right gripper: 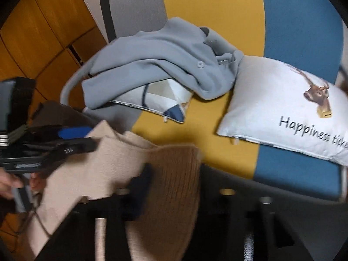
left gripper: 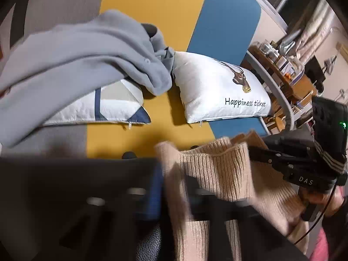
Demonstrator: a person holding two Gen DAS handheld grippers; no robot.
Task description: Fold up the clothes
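We see a beige ribbed knit sweater (left gripper: 217, 174) bunched and lifted low in both views, its ribbed hem folded over, just in front of the sofa seat. The right claw (left gripper: 258, 152) comes in from the right in the left view and is clamped on the sweater's upper edge. The left claw (right gripper: 87, 145) reaches in from the left in the right view, its blue-tipped fingers (right gripper: 74, 131) closed on the sweater's other end. Behind lies a grey garment (left gripper: 87, 50) draped over a patterned cushion (left gripper: 113, 106); beside it a white cushion (left gripper: 217, 87) with lettering. The sofa (left gripper: 152, 10) shows grey, yellow and blue panels, with bare yellow seat between the cushions.
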